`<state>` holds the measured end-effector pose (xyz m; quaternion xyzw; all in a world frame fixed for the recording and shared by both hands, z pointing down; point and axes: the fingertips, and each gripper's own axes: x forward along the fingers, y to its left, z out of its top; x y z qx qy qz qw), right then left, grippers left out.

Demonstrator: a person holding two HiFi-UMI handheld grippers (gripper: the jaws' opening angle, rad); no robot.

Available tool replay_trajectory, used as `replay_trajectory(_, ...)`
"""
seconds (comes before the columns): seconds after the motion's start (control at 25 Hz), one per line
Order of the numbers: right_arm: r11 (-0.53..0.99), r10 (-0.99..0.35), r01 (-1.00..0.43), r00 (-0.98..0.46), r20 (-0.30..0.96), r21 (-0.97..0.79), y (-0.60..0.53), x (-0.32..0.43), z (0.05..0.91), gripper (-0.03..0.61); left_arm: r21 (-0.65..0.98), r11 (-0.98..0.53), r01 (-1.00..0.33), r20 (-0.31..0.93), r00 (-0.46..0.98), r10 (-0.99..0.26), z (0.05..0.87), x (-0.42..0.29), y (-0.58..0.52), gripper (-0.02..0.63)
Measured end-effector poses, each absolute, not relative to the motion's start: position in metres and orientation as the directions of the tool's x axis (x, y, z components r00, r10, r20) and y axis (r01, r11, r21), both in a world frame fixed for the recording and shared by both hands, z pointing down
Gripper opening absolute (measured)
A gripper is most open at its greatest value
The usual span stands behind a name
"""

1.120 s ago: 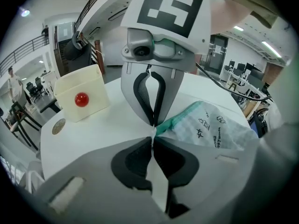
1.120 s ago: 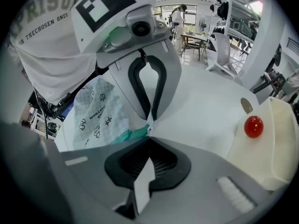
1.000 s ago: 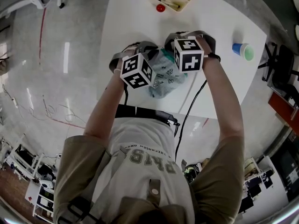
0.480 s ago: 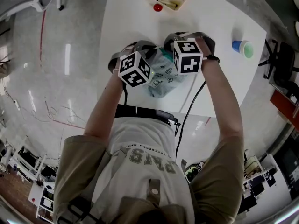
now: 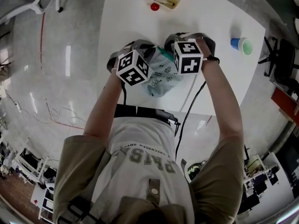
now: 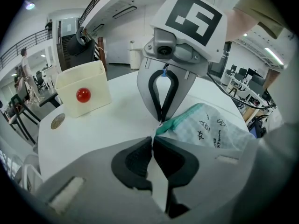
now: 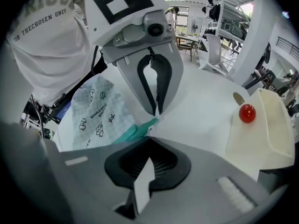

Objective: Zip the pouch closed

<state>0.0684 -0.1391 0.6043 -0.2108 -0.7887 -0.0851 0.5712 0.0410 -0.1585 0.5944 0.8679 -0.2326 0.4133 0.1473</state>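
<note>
teal marks the spot. in the left gripper view, the left gripper (image 6: 153, 143) has its dark ribbed rubber jaws pressed together on the very end of the teal toothed zip (image 6: 180, 119). that zip runs along a soft, pale mint fabric pouch printed with small black doodles (image 6: 212, 130). the right gripper (image 6: 161, 119) faces it, slim grey jaws closed at that same end. behind stand a cream boxy plastic tray (image 6: 96, 80) and a glossy red ball (image 6: 83, 95).

in the right gripper view its own jaws are squeezed together with the zip's tip between them. i cannot tell whether they nip the slider or only the tape. the pouch sags limp and creased toward the person.

in the head view the pouch lies on the smooth white counter (image 5: 219, 22), toward its near edge, partly under both marker cubes. a blue cup (image 5: 237, 44) sits by the right corner, and the tray is at the far edge.

the stretch of zip that shows reads as one joined band, so i judge the closing done or nearly so. the slider is unseen, so if this is the starting end, the whole pull remains.
</note>
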Motion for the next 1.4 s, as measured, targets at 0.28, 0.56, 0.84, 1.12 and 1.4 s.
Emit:
replay_trajectory(0.28,0.902,0.236,0.418,-0.257,0.937,-0.113,-0.135,0.076,0.604,0.002,0.070,-0.849,-0.524,0.789,0.550,-0.274,0.595,0.041,-0.158,0.025)
replay_trajectory(0.56,0.907,0.240,0.403,-0.251,0.938,-0.124,-0.132,0.084,0.604,0.002,0.075,-0.851,-0.520,0.793,0.548,-0.265,0.595,0.042,-0.158,0.025)
replay_trajectory(0.84,0.913,0.241,0.387,-0.247,0.939,-0.132,-0.129,0.091,0.604,0.001,0.082,-0.850,-0.520,0.795,0.549,-0.259,0.596,0.042,-0.158,0.026)
replay_trajectory(1.12,0.920,0.242,0.366,-0.249,0.938,-0.140,-0.124,0.099,0.604,0.002,0.085,-0.848,-0.523,0.797,0.546,-0.257,0.596,0.042,-0.158,0.026)
replay_trajectory(1.4,0.925,0.243,0.351,-0.250,0.937,-0.146,-0.121,0.106,0.604,0.002,0.087,-0.848,-0.523,0.800,0.544,-0.253,0.597,0.043,-0.158,0.026)
